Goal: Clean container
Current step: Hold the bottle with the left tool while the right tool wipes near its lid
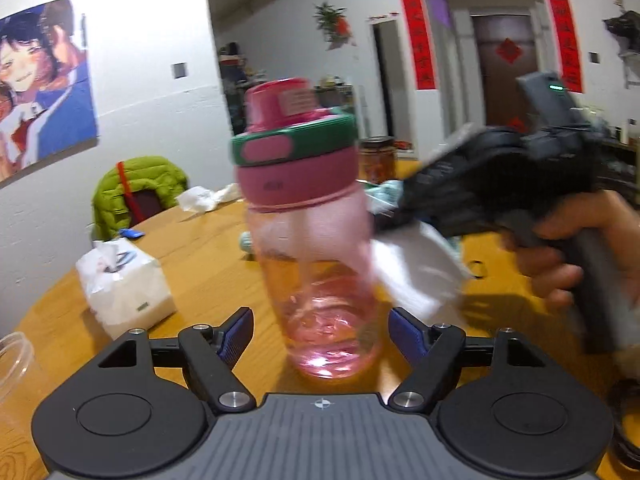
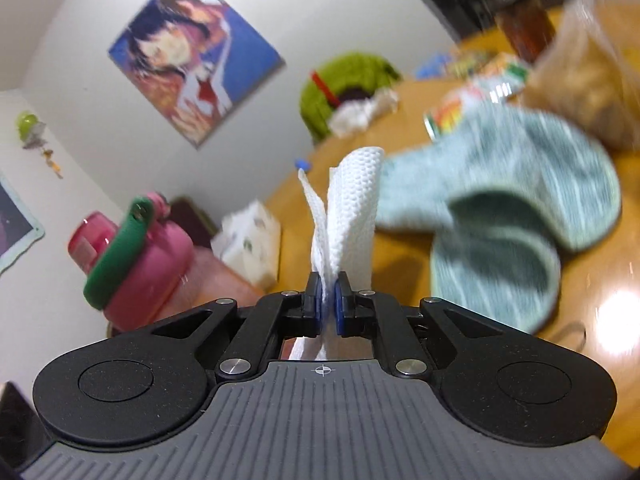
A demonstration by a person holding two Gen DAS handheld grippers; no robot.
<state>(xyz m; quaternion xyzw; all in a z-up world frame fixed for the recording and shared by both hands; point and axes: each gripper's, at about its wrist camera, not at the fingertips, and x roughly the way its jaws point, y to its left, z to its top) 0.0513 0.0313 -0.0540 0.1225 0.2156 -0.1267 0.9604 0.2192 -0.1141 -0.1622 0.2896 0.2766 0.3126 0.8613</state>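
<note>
A clear pink water bottle with a pink and green lid stands upright on the wooden table, straight ahead of my left gripper. The left gripper is open; its blue pads sit on either side of the bottle's base without touching it. My right gripper is shut on a white paper towel. In the left wrist view the right gripper holds the towel against the bottle's right side. The bottle shows at the left of the right wrist view.
A tissue pack lies on the table to the left, a clear plastic tub at the left edge. A jar stands behind the bottle. Light green slippers and a snack bag lie on the right. A green jacket hangs on a chair.
</note>
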